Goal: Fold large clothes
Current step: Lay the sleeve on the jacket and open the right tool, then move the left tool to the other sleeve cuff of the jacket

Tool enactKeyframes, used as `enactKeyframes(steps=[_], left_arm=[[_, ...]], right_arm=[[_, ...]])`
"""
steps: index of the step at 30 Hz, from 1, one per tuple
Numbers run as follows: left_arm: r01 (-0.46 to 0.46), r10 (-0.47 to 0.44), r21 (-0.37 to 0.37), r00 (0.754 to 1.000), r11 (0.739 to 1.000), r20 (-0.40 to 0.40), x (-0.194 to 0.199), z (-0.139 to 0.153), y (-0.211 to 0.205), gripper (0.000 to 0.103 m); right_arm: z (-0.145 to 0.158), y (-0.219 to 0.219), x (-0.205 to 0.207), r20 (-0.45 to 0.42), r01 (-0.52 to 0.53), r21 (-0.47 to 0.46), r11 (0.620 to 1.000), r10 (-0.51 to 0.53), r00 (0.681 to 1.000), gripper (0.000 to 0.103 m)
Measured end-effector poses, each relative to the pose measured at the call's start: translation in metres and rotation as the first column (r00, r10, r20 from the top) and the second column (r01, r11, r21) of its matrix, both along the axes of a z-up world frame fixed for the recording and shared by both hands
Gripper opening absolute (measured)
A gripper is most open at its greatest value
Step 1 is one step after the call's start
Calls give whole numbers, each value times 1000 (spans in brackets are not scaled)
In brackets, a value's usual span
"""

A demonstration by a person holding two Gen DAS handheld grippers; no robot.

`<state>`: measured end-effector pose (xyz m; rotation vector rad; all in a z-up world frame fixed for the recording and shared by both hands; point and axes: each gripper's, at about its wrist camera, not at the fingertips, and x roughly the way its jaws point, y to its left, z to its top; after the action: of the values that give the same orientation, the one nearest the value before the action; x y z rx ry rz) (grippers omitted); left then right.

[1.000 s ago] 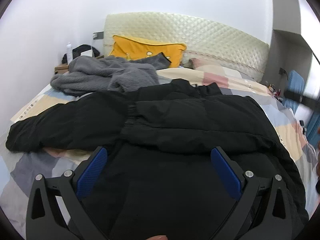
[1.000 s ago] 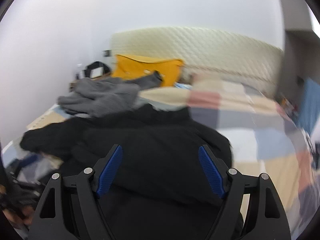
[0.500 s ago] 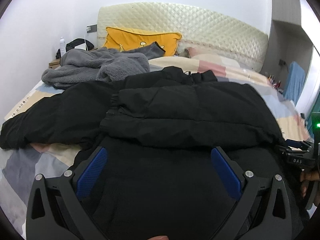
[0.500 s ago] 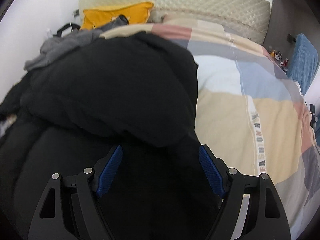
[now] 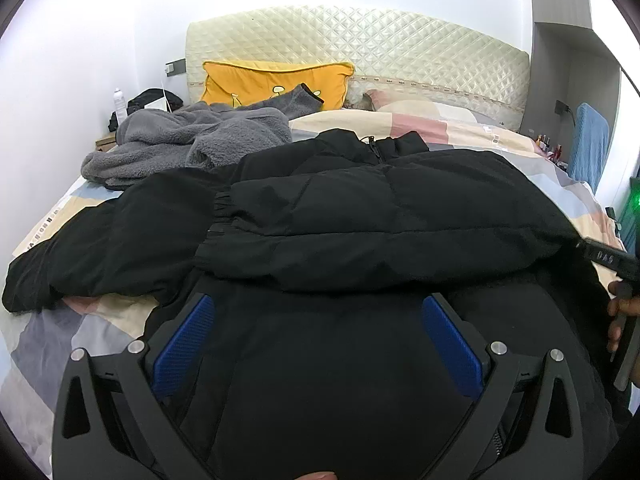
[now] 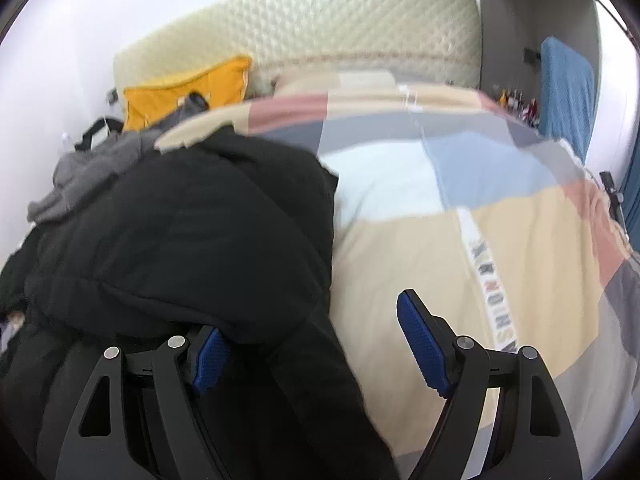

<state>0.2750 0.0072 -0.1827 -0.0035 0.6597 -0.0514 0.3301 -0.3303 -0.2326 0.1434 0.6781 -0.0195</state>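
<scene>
A black puffer jacket [image 5: 360, 216] lies spread on the bed, front up. One sleeve is folded across its chest and the other sleeve [image 5: 80, 256] stretches out to the left. My left gripper [image 5: 316, 304] hovers open over the jacket's lower body, nothing pinched. In the right wrist view the jacket [image 6: 180, 232] fills the left half. My right gripper [image 6: 312, 316] is open and straddles the jacket's right edge: its left pad [image 6: 208, 356] sits under the folded sleeve's bulge, its right pad [image 6: 420, 344] over the duvet. The right gripper [image 5: 608, 258] and a hand [image 5: 620, 312] show at the left wrist view's right edge.
A patchwork duvet [image 6: 460, 240] covers the bed. A grey fleece garment [image 5: 188, 144] and a yellow pillow [image 5: 272, 80] lie near the quilted headboard [image 5: 360, 48]. A bedside stand with a bottle [image 5: 119, 100] is at the far left, a blue cloth [image 6: 568, 88] hangs at the right.
My right gripper has dropped and swung right, from above the jacket's middle to its right edge. It and a hand have come into the left wrist view. The left gripper has barely shifted.
</scene>
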Motion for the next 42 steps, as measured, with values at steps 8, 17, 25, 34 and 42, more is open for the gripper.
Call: enactKeyframes(steps=[8,17,25,34,42], left_arm=[[-3,3,2,1000,1000,-13,1,1,0,103],[-24,24,-26,1000,999,3,-16,24,11,103],[-17,20,-57,998,998,58,-46,51,14,103],[-6,8,-55,999,998,47,-76,56,15,103],[-4,6,-14,996,1000,88,-110,64,15,103]], right_arm=[[-31,-18,10,-86,46,36,998,-42,995,78],[13,10,-31,-38,-26,33,999,27,999,78],[59,57,-80,73,-91,91,992,84,994,78],[86,97,-150,166,-192,54,980,181,969,79],[103,106,-209,229,-151,36,988,139,963,79]])
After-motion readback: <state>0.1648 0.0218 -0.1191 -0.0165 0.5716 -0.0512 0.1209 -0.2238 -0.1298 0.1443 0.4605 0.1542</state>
